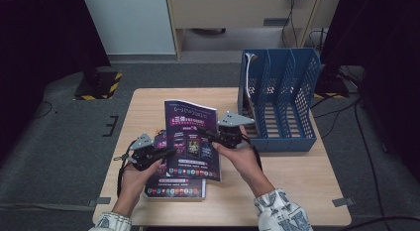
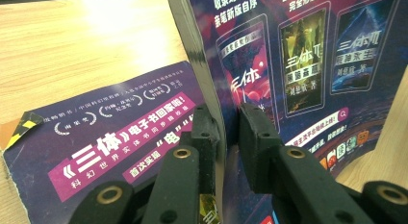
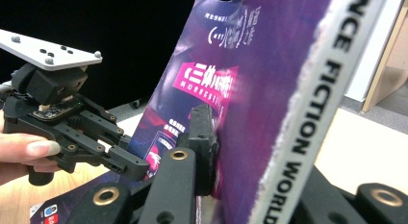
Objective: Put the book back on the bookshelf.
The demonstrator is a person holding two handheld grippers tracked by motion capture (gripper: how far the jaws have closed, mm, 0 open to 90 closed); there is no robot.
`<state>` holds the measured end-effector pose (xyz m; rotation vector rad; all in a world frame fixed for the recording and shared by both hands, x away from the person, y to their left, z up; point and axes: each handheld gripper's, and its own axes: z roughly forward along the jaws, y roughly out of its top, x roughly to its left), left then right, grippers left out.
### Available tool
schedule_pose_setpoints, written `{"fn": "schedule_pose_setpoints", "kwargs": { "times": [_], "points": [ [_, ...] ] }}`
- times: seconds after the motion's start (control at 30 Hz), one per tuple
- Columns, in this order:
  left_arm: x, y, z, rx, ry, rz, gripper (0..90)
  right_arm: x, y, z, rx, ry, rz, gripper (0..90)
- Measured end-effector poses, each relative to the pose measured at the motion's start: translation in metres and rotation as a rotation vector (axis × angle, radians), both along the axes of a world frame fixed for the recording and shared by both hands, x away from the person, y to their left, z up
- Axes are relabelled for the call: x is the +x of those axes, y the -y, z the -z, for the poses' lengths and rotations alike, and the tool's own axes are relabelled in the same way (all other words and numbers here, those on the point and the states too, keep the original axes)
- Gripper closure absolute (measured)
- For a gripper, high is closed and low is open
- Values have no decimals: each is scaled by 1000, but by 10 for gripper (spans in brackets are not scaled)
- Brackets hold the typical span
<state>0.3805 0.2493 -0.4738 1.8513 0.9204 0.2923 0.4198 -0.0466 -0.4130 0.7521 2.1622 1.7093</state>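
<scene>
Two black jaws of the left gripper [image 2: 226,132] close on the lower edge of a purple science-fiction magazine [image 2: 298,65], held upright above a second magazine [image 2: 110,137] that lies flat near the front edge of the wooden table [image 1: 307,176]. The right gripper [image 3: 211,152] pinches the same raised magazine at its opposite edge, beside the spine lettering, one pad pressed to the cover and the other hidden behind the pages. From above, the raised copy stands near the middle of the table, tilted back, between both hands, with a blue three-slot file holder [image 1: 280,99] at the table's right rear corner. The step in hand appears to be carrying the magazine to that holder. Done well, both grips would stay firm so the floppy pages do not sag, the spine would be turned to line up with a slot, and the left gripper would likely let go only once the bottom edge has entered between the dividers.
</scene>
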Motion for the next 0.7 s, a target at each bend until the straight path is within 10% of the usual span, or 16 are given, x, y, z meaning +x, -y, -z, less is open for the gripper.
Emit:
{"fn": "schedule_pose_setpoints", "kwargs": {
  "times": [0.47, 0.7],
  "points": [
    [-1, 1, -4, 3, 24, 7, 782, 0, -6, -14, 31, 10, -27, 702],
    [-2, -2, -5, -14, 24, 0, 782, 6, -7, -20, 27, 14, -18, 803]
  ]
}}
